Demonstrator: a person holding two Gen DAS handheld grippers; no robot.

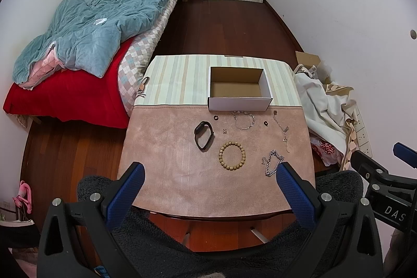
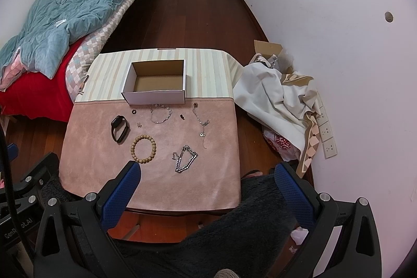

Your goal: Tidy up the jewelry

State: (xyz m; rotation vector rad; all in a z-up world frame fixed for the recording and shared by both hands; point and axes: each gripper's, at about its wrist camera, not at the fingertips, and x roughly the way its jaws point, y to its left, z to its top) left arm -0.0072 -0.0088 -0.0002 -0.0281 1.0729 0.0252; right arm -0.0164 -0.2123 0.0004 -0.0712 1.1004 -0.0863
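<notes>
Left gripper (image 1: 209, 180), right gripper (image 2: 206, 180) jaws wide; cardboard box (image 1: 239, 103) holds nothing visible; jewelry just before it

the table wore a matt pink suede-like cloth (image 1: 166, 168), faintly mottled, and beyond it a striped woven cloth (image 1: 179, 77) in pale green and beige. on that striped part stood a cardboard box (image 1: 238, 103), smooth white outside, raw brown paperboard inside. just before the box lay a thin silvery metal chain (image 1: 243, 119); nearer on the pink cloth, a matt wooden bead bracelet (image 1: 232, 156), a heavy shiny metal link chain (image 1: 273, 164) and a black rubbery band (image 1: 203, 135) with a glossy face. the gripper pads (image 1: 133, 189) were blue, knobbly rubber on matt black plastic. the floor (image 1: 229, 25) was glossy dark wood.
</notes>
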